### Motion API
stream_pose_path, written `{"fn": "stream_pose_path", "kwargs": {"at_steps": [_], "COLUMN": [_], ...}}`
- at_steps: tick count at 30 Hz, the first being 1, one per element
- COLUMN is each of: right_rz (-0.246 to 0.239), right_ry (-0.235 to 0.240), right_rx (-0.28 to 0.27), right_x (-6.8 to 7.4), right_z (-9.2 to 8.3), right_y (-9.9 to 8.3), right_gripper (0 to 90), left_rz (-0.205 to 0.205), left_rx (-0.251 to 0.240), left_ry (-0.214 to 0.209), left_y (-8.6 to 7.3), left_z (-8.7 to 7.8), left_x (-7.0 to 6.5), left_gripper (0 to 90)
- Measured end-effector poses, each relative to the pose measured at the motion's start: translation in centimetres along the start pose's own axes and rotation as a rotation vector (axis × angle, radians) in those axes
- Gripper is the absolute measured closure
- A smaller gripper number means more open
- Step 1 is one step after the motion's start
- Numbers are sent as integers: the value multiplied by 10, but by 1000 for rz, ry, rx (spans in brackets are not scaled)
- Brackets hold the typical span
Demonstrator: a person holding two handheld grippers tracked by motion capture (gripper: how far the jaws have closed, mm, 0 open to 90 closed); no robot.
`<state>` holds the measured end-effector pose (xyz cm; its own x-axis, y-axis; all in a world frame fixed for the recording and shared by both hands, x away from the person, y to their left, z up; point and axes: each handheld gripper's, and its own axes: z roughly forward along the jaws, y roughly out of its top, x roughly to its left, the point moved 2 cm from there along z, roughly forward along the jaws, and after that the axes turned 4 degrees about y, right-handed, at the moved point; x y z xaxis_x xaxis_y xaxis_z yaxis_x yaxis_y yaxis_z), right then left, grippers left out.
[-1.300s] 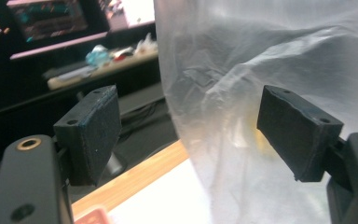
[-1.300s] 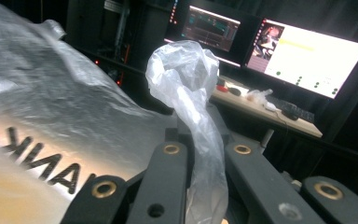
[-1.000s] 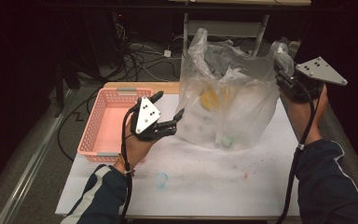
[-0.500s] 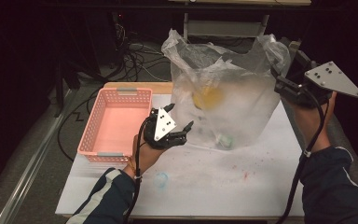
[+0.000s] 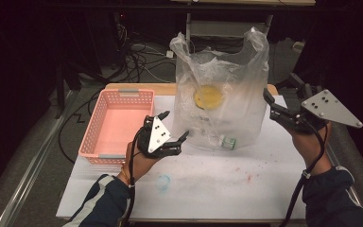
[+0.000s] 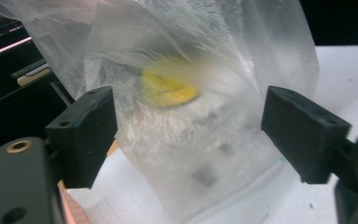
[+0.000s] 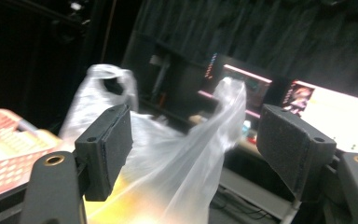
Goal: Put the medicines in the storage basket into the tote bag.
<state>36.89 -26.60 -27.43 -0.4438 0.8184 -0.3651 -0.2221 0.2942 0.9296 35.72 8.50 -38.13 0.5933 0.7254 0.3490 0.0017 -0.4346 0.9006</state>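
High view: bag (image 5: 227,94) between both tools

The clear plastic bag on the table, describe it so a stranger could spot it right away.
On the white table, right of the pink mesh basket, a clear plastic carrier bag stands upright with two handle loops raised. Nothing else there is see-through, and a round yellow thing shows inside.

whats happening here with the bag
A person works at a table with a gripper in each hand. A clear plastic bag stands upright on it, with a yellow thing and other small items inside. Both grippers are open and off the bag: the left gripper sits by its lower left side, and the right gripper, whose jaws have just been opening, is by its right side. A pink basket sits to the left.
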Motion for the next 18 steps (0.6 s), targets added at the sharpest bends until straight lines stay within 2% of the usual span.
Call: {"fn": "stream_pose_path", "kwargs": {"at_steps": [7,10,14,18], "right_rz": [-29,-15,-28,-20], "right_ry": [52,67,92,120], "right_rx": [50,69,90,119], "right_x": [21,26,37,48], "right_z": [-11,-15,-23,-35], "right_y": [-22,-34,-51,-72], "right_gripper": [255,248,247,243], "left_rz": [20,25,30,23], "left_rx": [41,52,59,67], "left_ry": [0,9,17,3], "left_y": [-19,-26,-35,-49], "left_z": [-17,-23,-34,-43], "left_x": [2,3,2,-2], "left_gripper": [174,174,174,174]}}
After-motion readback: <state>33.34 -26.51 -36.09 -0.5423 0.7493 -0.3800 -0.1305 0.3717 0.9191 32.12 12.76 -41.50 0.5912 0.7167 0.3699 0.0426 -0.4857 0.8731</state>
